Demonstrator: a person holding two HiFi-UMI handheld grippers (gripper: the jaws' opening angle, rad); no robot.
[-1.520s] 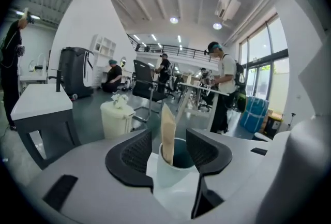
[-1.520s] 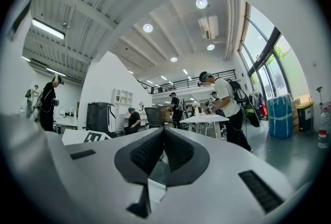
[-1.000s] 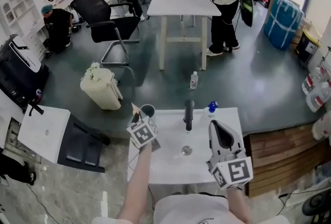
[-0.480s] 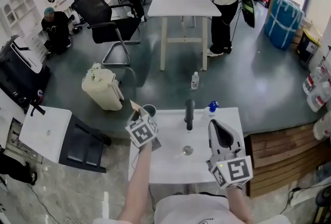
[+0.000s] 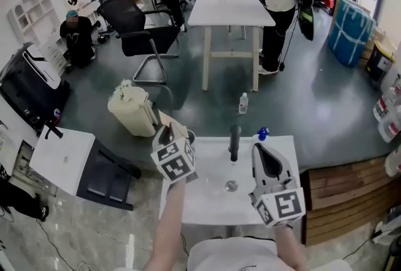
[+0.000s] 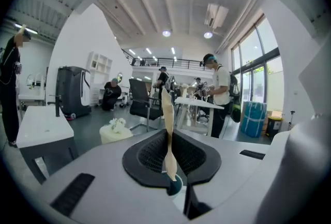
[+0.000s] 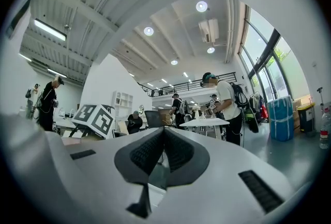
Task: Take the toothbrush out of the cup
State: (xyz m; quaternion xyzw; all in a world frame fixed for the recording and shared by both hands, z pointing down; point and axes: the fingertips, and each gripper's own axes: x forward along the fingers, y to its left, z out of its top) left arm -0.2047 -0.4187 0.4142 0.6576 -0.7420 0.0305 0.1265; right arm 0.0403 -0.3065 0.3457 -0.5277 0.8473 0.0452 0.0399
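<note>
The left gripper (image 6: 169, 137) has its jaws pinched on a pale toothbrush (image 6: 166, 130), which stands roughly upright between the pads; its lower end shows directly over the mouth of the cup (image 6: 175, 185), and whether it is fully clear of the rim cannot be determined. In the head view this gripper (image 5: 166, 134) is at the left edge of the white washstand (image 5: 207, 201), left of the black tap (image 5: 234, 141). The right gripper (image 7: 164, 140) has its jaws pressed together with nothing between them and is held over the right side of the washstand.
</note>
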